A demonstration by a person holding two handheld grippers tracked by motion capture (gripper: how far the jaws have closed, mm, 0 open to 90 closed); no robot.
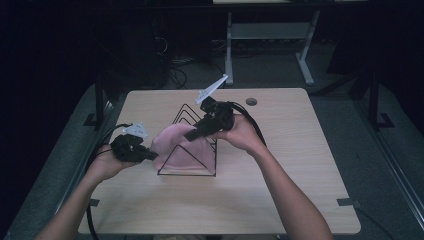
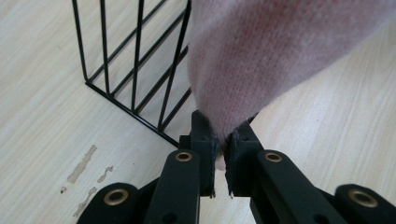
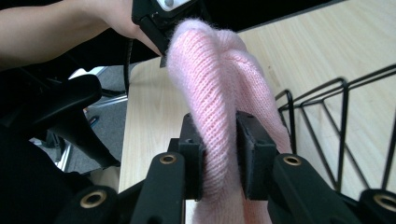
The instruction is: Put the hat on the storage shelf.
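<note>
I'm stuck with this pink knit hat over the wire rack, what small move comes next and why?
Probably lower both hands a little: the left gripper and right gripper each pinch the pink knit hat, which is already draped across the black wire rack.

We record two hand-held grippers of matching build. The left gripper [image 1: 150, 156] has a black body, a pale grey three-cornered plate [image 1: 136, 130] on top and a black cable [image 1: 102, 137] trailing from it. The right gripper [image 1: 189, 134] is likewise black, with its own grey plate [image 1: 212, 88] and a thick black cable [image 1: 252, 122]. In the gripper views we note black linkage arms joined by brass-coloured ringed pivots [image 2: 183, 156], and flat black pads [image 3: 251, 161] at the jaw ends. Both forearms [image 1: 285, 192] are bare, with no sleeve in sight.
</note>
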